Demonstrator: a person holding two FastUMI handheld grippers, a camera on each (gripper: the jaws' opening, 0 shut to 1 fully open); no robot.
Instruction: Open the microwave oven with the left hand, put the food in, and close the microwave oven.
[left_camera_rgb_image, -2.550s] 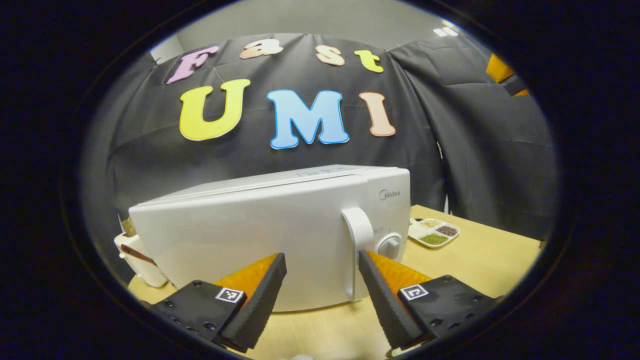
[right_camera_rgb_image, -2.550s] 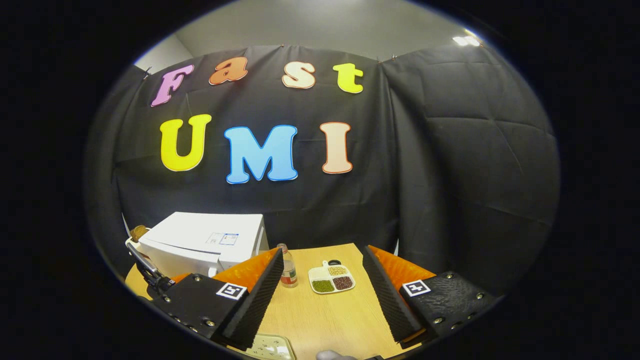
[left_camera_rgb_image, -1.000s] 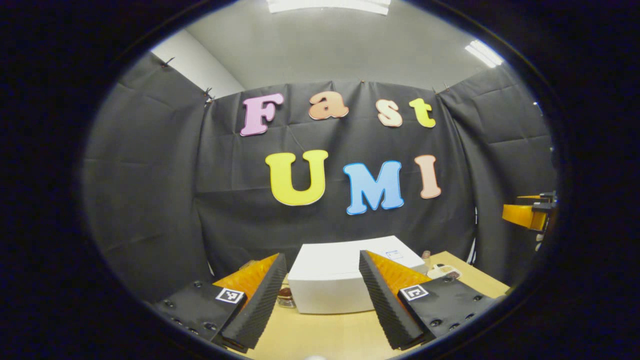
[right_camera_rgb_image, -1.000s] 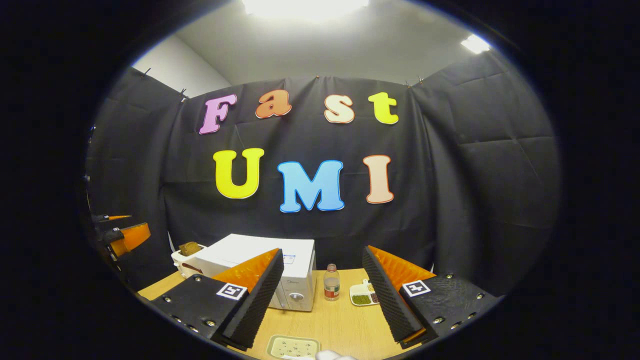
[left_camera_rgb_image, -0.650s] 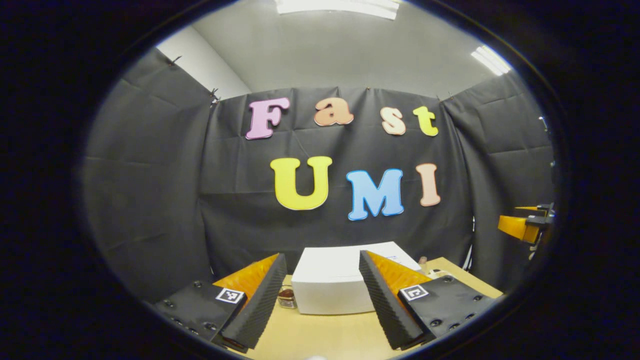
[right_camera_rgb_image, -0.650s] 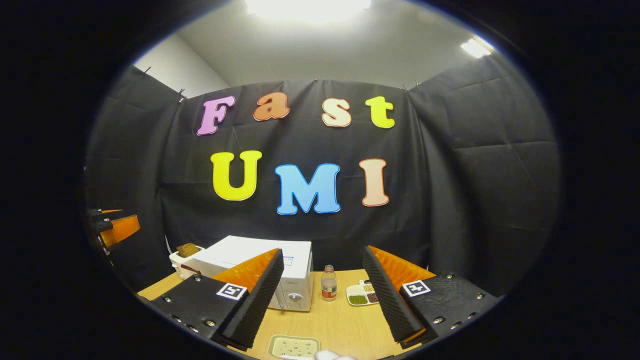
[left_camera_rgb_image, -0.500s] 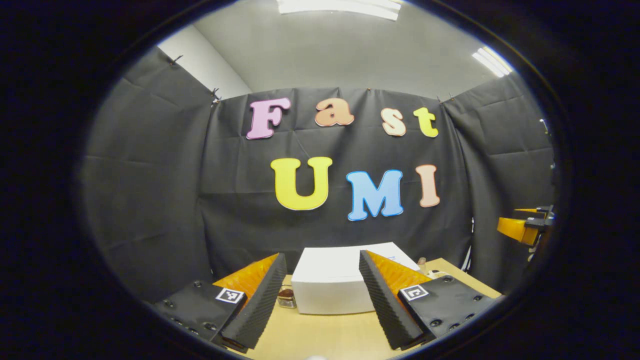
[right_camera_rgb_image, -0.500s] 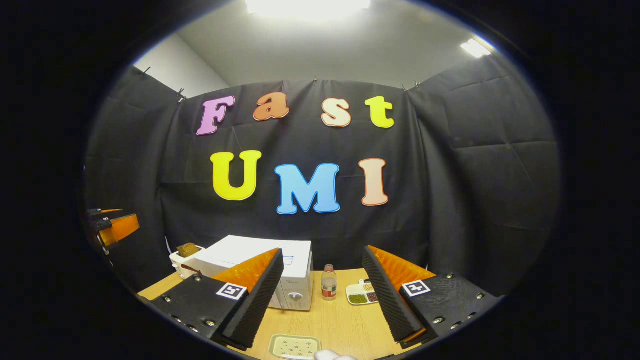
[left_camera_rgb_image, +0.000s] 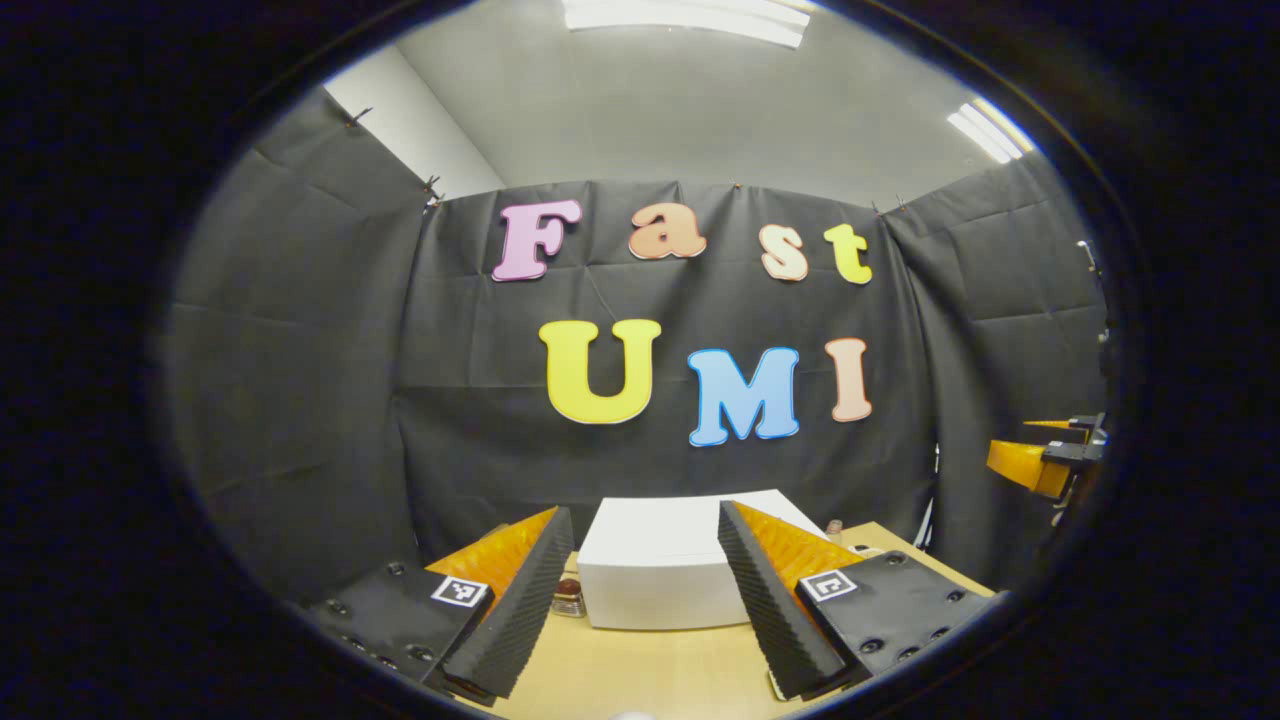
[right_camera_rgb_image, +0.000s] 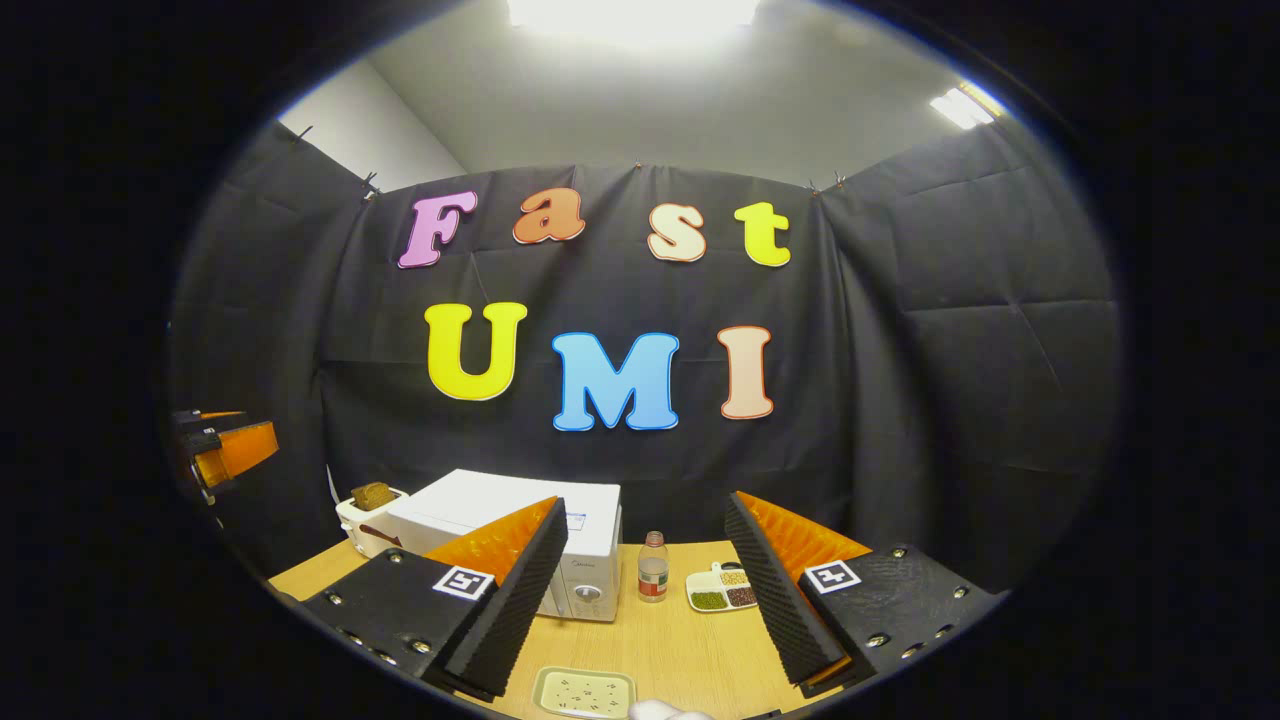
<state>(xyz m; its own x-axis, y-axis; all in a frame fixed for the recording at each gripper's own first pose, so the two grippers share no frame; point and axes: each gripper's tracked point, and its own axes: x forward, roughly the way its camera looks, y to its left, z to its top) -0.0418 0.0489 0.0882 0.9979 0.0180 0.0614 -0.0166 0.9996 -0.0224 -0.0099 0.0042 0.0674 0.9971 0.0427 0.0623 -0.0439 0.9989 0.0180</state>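
The white microwave (left_camera_rgb_image: 650, 575) stands at the back of the wooden table (left_camera_rgb_image: 640, 675) with its door shut; in the right gripper view the microwave (right_camera_rgb_image: 500, 515) shows its front with a knob (right_camera_rgb_image: 586, 592). My left gripper (left_camera_rgb_image: 640, 610) hangs open and empty, well back from the oven. My right gripper (right_camera_rgb_image: 645, 610) is open and empty too, above a pale rectangular plate (right_camera_rgb_image: 585, 692) with dark specks near the table's front. Each gripper sees the other off to the side: the right gripper (left_camera_rgb_image: 1040, 462), the left gripper (right_camera_rgb_image: 228, 450).
A white toaster (right_camera_rgb_image: 362, 515) with a brown slice stands left of the microwave. To the oven's right are a small bottle (right_camera_rgb_image: 652, 578) and a divided dish (right_camera_rgb_image: 722, 591) of grains. A small jar (left_camera_rgb_image: 568, 595) sits by the oven's left corner.
Both grippers have drawn back and up from the table. The left one was right at the microwave's handle 2.5 s ago; the oven now looks small and far. Little movement in the last second.
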